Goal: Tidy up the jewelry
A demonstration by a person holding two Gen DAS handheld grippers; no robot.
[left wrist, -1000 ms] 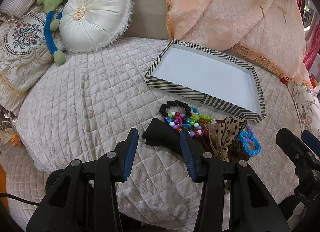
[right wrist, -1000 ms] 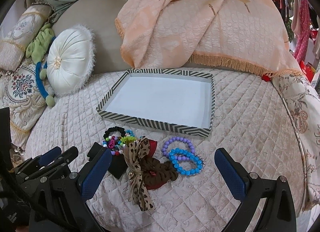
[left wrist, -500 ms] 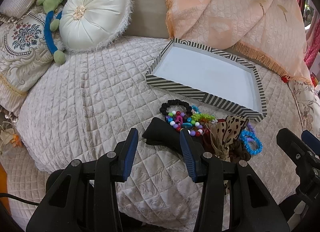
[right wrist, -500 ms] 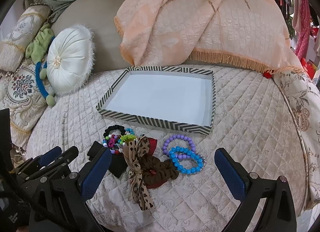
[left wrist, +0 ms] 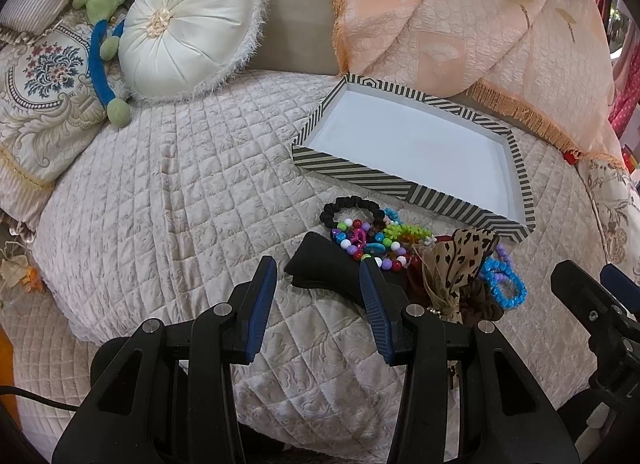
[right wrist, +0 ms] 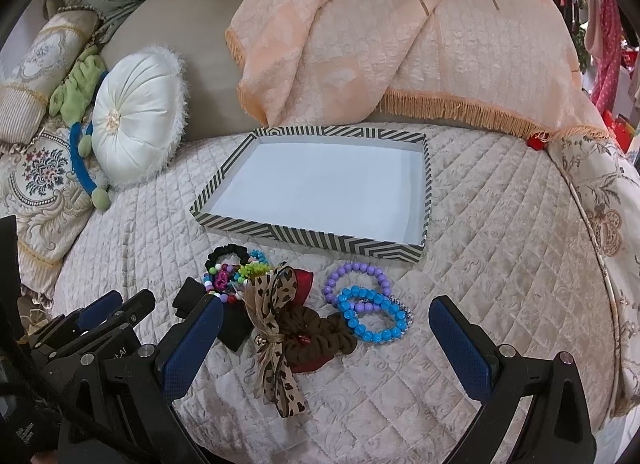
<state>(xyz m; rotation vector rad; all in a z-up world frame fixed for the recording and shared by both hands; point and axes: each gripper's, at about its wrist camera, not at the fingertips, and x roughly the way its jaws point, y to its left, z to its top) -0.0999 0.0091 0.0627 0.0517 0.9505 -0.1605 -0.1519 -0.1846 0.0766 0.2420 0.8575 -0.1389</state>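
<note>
A striped tray [right wrist: 304,235] with a white inside lies on the quilted bed; it also shows in the left wrist view [left wrist: 360,176]. In front of it is a pile: a black scrunchie [right wrist: 229,253], multicoloured bead bracelets [left wrist: 366,238], a black cloth piece [left wrist: 324,268], a leopard-print bow [right wrist: 276,320] on a brown scrunchie [right wrist: 320,334], a purple bead bracelet [right wrist: 356,276] and a blue bead bracelet [right wrist: 370,314]. My left gripper [left wrist: 318,304] is open and empty just short of the black cloth. My right gripper [right wrist: 326,338] is wide open and empty over the bow and scrunchie.
A round white cushion [left wrist: 188,24], a green and blue plush toy [left wrist: 106,24] and embroidered pillows [left wrist: 36,80] lie at the back left. A peach fringed blanket [right wrist: 400,44] drapes behind the tray. The bed edge drops off near me.
Both grippers have crept slightly forward toward the pile. Their jaws stand as before and nothing on the bed has moved.
</note>
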